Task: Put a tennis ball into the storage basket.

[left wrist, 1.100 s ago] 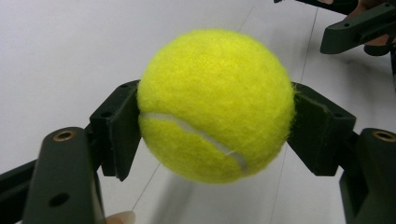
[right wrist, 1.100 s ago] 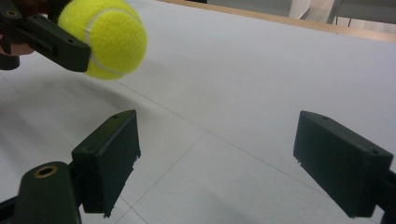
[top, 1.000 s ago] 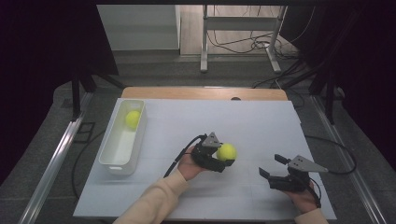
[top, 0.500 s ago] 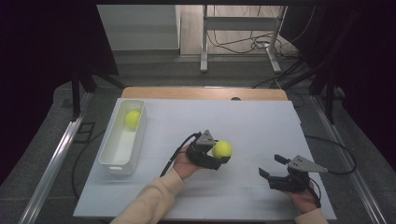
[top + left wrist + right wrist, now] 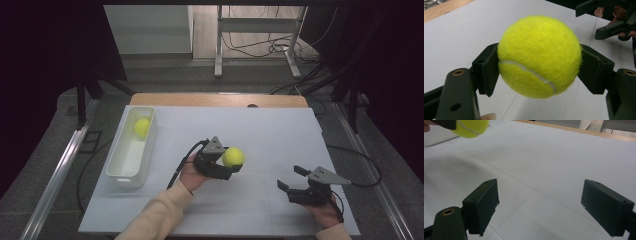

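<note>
Item: tennis ball (image 5: pixel 233 156), yellow-green felt with a white seam. Location: clear of the table (image 5: pixel 270 130), clamped between the two black jaws of the left gripper (image 5: pixel 227 161) near the middle of the white tabletop; the pads press on opposite sides of the ball at its widest part. In the left gripper view the ball (image 5: pixel 540 56) hangs above the surface with a shadow beneath it.

Item: second tennis ball (image 5: pixel 142 127). Location: inside the white bin (image 5: pixel 129 174), at its far end; the bin stands along the left side of the table.

Item: right gripper (image 5: pixel 294 177). Location: near the table's front right corner, low over the surface. State: jaws spread wide with nothing between them, as the right gripper view confirms; the held ball (image 5: pixel 470 127) shows at that view's upper left corner.

Step in hand, by judgement: carry phase, with the ball grasped and lifted and the bin with its matching ball as the likely destination.

Next move calls for: travel leftward across the table to the bin, enough height to clear its near wall, a firm grip until the ball is over the open part of the bin, then release.
</note>
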Demonstrator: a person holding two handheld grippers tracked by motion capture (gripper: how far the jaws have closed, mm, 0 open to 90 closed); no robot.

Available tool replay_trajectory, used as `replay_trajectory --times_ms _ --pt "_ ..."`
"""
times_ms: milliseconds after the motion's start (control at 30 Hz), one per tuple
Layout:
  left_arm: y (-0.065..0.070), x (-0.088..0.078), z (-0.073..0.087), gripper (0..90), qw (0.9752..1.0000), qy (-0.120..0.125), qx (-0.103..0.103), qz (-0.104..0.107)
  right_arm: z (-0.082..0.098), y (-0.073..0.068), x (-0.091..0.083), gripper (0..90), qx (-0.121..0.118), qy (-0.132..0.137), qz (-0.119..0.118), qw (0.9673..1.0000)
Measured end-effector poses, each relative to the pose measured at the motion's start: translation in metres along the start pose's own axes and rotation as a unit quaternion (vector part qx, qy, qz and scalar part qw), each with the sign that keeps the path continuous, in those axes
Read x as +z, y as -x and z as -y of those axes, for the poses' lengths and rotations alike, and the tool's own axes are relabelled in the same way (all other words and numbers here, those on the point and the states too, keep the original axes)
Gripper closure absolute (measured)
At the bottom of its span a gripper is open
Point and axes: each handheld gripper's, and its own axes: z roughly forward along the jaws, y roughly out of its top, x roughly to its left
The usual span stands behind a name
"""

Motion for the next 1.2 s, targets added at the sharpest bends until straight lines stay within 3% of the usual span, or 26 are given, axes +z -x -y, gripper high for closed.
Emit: replay_trajectory --times_ms 1200 --pt "-0.018 -0.040 0.010 26.3 0.9990 0.018 -0.024 -0.033 0.000 0.000 0.000 15.0 -0.001 -0.001 0.001 1.0000"
